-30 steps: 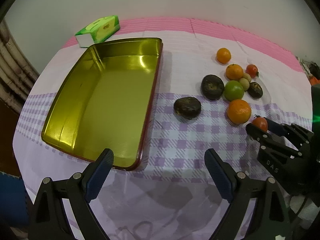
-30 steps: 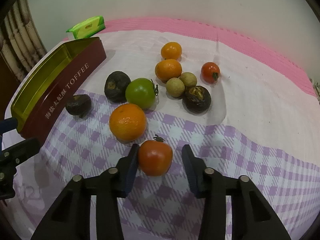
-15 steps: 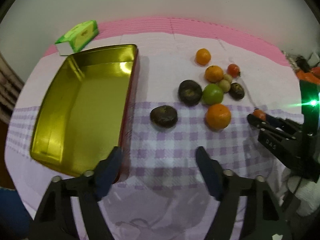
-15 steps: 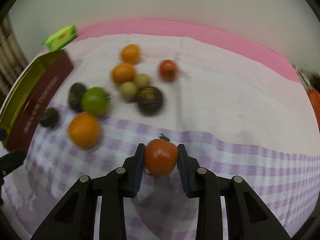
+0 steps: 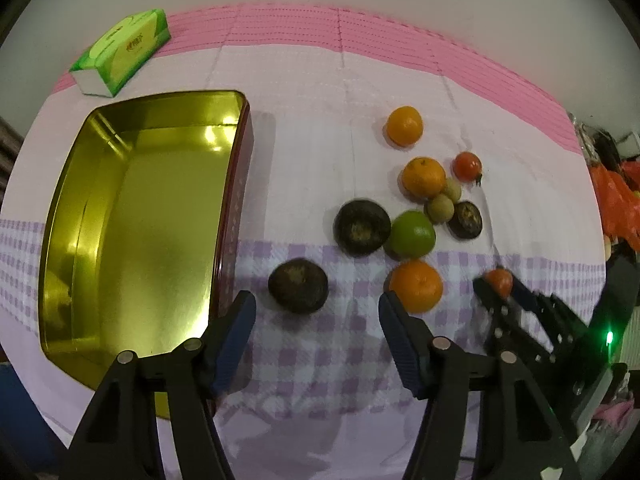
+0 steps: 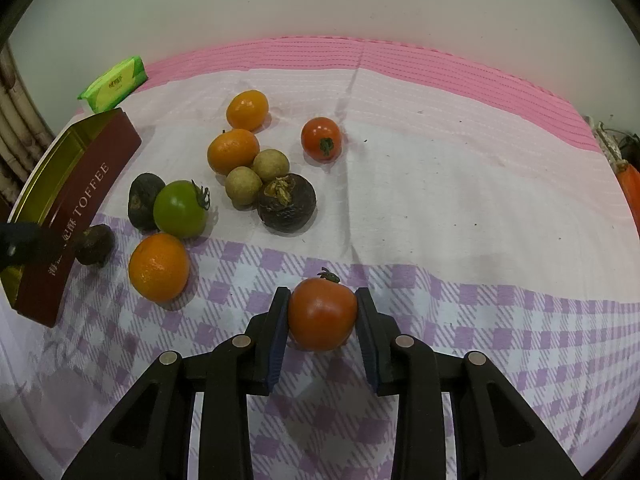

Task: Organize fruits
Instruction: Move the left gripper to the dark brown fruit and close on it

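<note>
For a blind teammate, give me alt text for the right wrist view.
The right tool grips a red tomato over a purple-checked cloth. Beyond lie oranges, a green tomato, dark fruits and an open toffee tin at left.

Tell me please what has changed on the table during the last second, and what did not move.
The right tool has closed on the red tomato, which a second ago lay loose between its open fingers. The left tool, still open, has come closer to the nearest dark fruit. The gold tin, the tissue pack and the other fruits kept their places.
</note>
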Demonstrator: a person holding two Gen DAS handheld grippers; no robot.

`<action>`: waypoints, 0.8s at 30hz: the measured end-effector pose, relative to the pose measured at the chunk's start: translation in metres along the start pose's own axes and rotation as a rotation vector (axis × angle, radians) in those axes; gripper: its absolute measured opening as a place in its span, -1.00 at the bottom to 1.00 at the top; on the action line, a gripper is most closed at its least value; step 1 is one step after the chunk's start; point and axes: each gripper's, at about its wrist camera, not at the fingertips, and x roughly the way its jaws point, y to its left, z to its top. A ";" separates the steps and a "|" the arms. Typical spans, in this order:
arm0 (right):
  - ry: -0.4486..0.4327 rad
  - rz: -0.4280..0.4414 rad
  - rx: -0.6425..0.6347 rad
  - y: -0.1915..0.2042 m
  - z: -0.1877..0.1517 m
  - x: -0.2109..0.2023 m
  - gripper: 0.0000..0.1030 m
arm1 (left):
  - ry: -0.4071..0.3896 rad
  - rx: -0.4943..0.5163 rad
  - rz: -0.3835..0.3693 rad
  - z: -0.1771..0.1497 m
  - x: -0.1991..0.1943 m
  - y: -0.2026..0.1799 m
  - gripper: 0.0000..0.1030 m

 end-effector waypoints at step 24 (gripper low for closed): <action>0.005 0.020 0.015 -0.004 0.002 -0.001 -0.34 | 0.097 -0.083 0.063 0.014 0.046 -0.004 -0.01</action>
